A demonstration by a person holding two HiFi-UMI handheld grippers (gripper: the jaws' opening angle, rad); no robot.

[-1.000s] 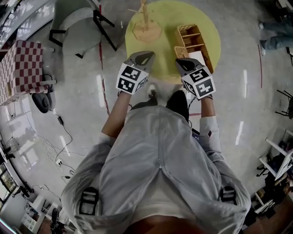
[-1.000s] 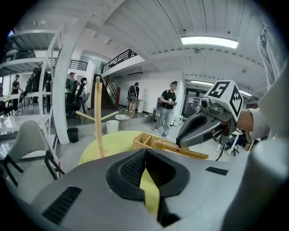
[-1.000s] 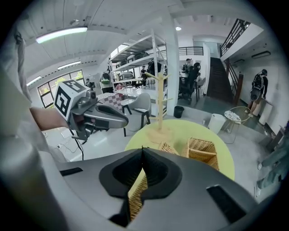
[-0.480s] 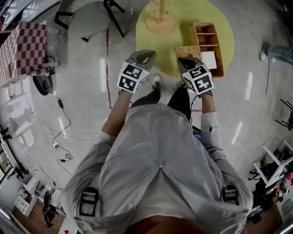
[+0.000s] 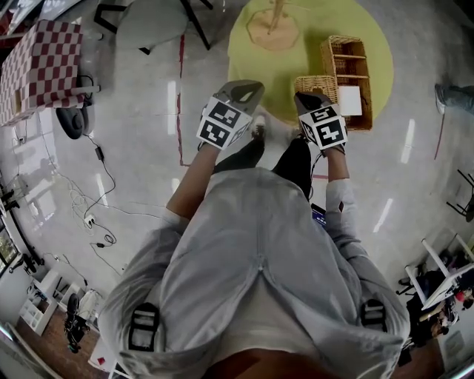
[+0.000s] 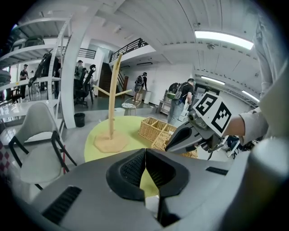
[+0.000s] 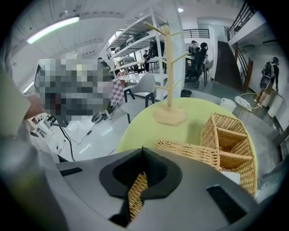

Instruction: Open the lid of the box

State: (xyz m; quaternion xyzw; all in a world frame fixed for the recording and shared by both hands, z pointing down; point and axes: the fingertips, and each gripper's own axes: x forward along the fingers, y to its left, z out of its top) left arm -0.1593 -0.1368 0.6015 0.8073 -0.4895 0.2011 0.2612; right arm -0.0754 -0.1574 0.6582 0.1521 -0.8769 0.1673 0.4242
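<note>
A small wicker box point(image 5: 315, 83) with a flat woven lid lies near the front edge of the round yellow table point(image 5: 252, 55). It also shows as the wicker box point(image 7: 189, 152) just past my right jaws, and as the wicker box point(image 6: 163, 138) in the left gripper view. My right gripper point(image 5: 305, 98) hovers at the box's near side, its jaws shut and empty; it appears again as the right gripper point(image 7: 142, 151). My left gripper point(image 5: 249, 89) hangs over the table's front rim, left of the box, shut on nothing, also seen as the left gripper point(image 6: 145, 154).
A larger compartmented wicker basket point(image 5: 349, 70) holding a white card point(image 5: 349, 100) stands beside the box. A wooden branched stand point(image 5: 272, 28) rises at the table's back. A grey chair point(image 5: 152, 22), a checked block point(image 5: 41, 66) and floor cables point(image 5: 92, 215) lie to the left.
The person has stepped closer to the table. Both grippers, still shut, have come forward to its front edge, and the right one now reaches the small wicker box.
</note>
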